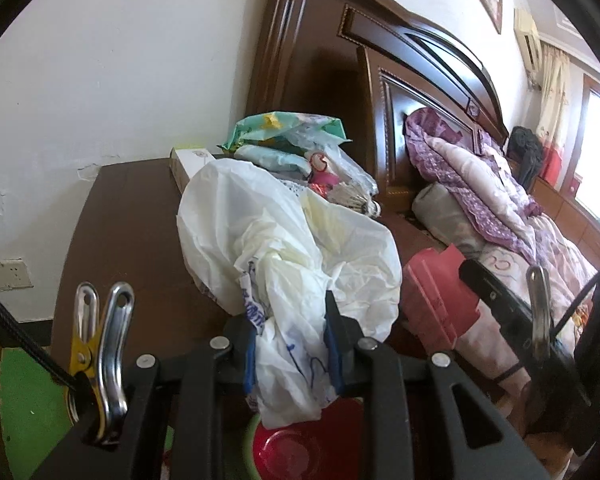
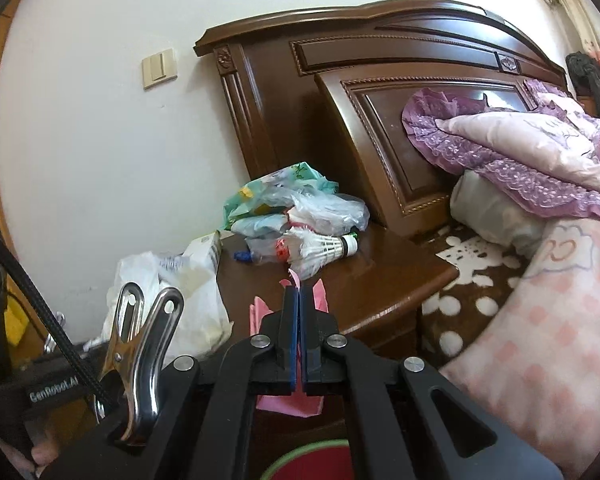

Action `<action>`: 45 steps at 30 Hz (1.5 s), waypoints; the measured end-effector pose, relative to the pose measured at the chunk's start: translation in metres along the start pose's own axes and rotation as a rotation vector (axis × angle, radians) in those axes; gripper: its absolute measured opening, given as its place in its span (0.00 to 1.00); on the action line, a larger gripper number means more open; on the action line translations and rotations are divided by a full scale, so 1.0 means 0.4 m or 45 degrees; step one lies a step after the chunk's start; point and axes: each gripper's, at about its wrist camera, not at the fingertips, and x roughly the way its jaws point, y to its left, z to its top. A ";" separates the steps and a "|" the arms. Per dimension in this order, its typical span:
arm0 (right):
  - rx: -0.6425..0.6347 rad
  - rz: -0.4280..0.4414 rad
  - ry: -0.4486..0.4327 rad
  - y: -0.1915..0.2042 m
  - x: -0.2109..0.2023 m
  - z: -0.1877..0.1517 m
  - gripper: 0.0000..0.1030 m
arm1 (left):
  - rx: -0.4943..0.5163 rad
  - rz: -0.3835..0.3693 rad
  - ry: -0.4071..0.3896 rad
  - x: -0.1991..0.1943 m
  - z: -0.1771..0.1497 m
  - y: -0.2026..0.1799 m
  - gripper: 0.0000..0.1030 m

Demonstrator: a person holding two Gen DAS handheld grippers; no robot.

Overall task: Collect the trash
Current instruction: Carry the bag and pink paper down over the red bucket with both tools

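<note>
My left gripper (image 1: 290,312) is shut on a white plastic bag (image 1: 284,232) that billows over the brown nightstand (image 1: 132,216). The bag also shows in the right wrist view (image 2: 172,292) at the left. My right gripper (image 2: 299,294) is shut on a pink paper scrap (image 2: 288,396), held above the nightstand's (image 2: 380,280) front edge. In the left wrist view the right gripper shows at the right with the pink paper (image 1: 440,292). A pile of plastic wrappers and packets (image 2: 292,204) and a shuttlecock (image 2: 328,246) lie at the nightstand's back.
A wooden headboard (image 2: 380,80) and a bed with purple and pink bedding (image 2: 540,168) stand to the right. A white box (image 1: 188,164) lies by the wall. A red and green bin (image 1: 300,448) sits below the grippers. A wall socket (image 1: 6,276) is at the left.
</note>
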 end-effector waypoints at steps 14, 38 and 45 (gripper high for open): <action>0.024 -0.051 0.081 0.014 -0.167 -0.105 0.01 | 0.070 -0.066 0.154 -0.056 -0.121 -0.034 0.26; 0.122 -0.188 0.432 -0.082 -0.073 -0.333 0.01 | 0.218 -0.050 0.421 0.156 -0.379 -0.075 0.26; 0.145 -0.208 0.538 -0.096 -0.033 -0.373 0.01 | 0.229 -0.006 0.500 0.220 -0.431 -0.061 0.26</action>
